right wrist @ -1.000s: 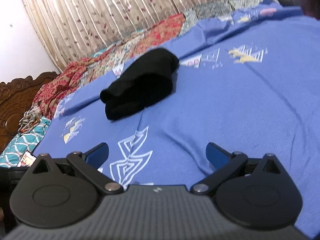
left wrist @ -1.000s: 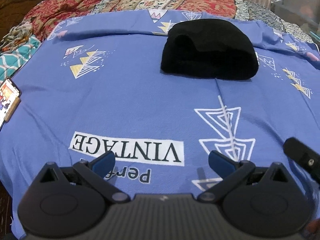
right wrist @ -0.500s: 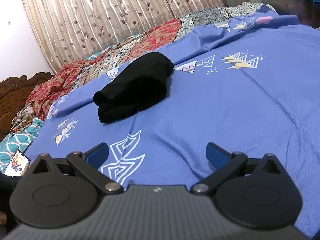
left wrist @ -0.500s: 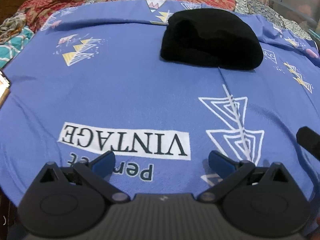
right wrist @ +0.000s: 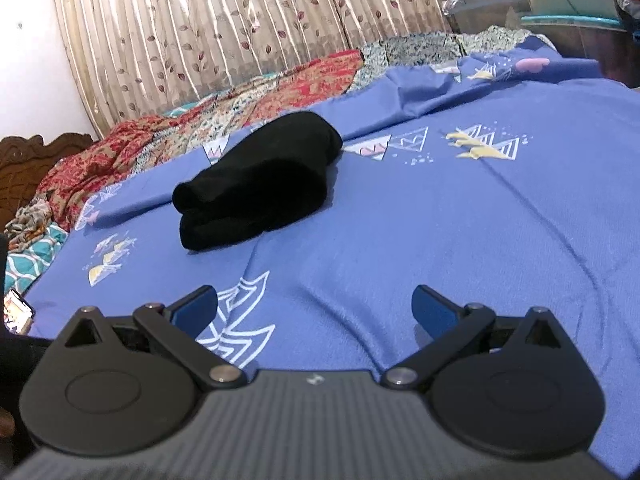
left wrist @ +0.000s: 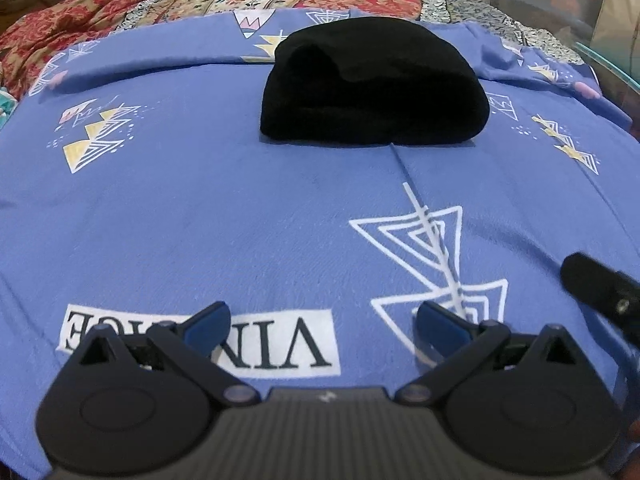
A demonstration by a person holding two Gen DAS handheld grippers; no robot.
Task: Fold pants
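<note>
Ahead of both my grippers lies a blue cotton bedsheet printed with white and yellow triangles, spread over a bed. On it, toward the far side, sits the pair of black pants, already folded into a thick, compact bundle with rounded edges. From my right-hand camera the same bundle appears to the left of centre, its folded layers showing at the near-left end.

My left gripper is low over the near part of the sheet, its two blue-padded fingers spread wide apart with nothing between them. Below it, a white printed label reading "VINTAGE" lies upside down to my view. A white outlined triangle design is printed just right of it. At the right edge of this view, a black part of my other tool pokes in, blurred.

My right gripper is likewise spread wide and empty, well apart from the pants.

Beyond the blue sheet lies a crumpled red and cream patterned quilt. Behind that hangs a pleated beige curtain with a leaf print. A lit phone rests at the sheet's left edge.
</note>
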